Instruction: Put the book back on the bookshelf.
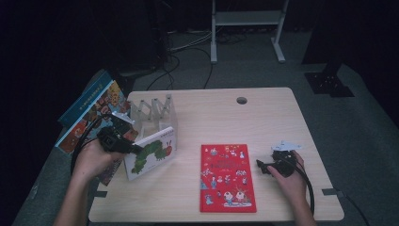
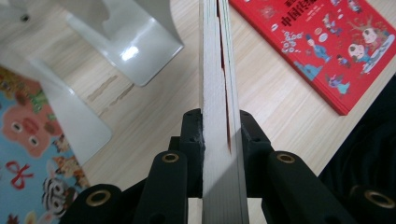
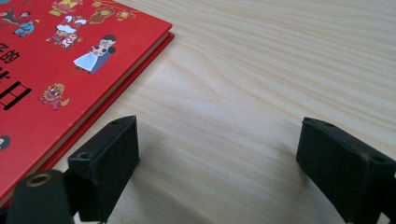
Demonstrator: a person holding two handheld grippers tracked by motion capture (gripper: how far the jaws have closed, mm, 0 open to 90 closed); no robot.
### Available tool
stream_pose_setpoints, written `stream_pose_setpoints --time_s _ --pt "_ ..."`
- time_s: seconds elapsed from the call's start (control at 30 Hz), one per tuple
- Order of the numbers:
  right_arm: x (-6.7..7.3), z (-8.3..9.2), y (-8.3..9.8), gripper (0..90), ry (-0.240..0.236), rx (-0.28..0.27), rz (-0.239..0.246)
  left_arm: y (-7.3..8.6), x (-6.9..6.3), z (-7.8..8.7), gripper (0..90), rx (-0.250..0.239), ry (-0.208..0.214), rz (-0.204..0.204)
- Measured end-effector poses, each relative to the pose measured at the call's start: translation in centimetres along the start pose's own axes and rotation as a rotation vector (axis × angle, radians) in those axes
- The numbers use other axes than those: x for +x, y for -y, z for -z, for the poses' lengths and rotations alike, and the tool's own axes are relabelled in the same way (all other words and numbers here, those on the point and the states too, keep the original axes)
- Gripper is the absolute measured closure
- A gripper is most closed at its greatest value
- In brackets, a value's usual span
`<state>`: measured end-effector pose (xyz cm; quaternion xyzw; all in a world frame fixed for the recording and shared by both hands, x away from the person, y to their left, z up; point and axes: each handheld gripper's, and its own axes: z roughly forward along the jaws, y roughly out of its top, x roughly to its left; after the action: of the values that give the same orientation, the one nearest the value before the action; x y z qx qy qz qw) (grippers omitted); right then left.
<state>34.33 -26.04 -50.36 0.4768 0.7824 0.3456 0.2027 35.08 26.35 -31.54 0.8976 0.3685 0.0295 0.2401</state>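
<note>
Left forearm enters from the bottom left of the high view, angled up and slightly right; left hand [image 1: 91, 157] wraps the body of the left gripper [image 1: 136, 149], which points right, roughly level. In the left gripper view its jaws stand clamped on a thin upright slab, pads pressed to both faces.

Right forearm enters from the bottom right; right hand [image 1: 288, 178] holds the right gripper [image 1: 261, 165] low, pointing left. In the right gripper view [image 3: 217, 158] its jaws stand wide apart, nothing between them.
</note>
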Motion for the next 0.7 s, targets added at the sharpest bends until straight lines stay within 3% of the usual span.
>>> stream_pose_setpoints --time_s 0.37,0.53,0.7 --pt "0.0 0.0 0.0 12.3 0.0 0.0 0.0 0.3 1.7 0.3 75.6 -0.025 -0.031 0.062" --pt "0.0 0.0 0.0 12.3 0.0 0.0 0.0 -0.7 2.2 -0.5 75.5 -0.037 -0.062 0.076" --pt "0.0 0.0 0.0 12.2 0.0 0.0 0.0 -2.1 2.9 -1.6 75.6 -0.062 -0.06 0.101"
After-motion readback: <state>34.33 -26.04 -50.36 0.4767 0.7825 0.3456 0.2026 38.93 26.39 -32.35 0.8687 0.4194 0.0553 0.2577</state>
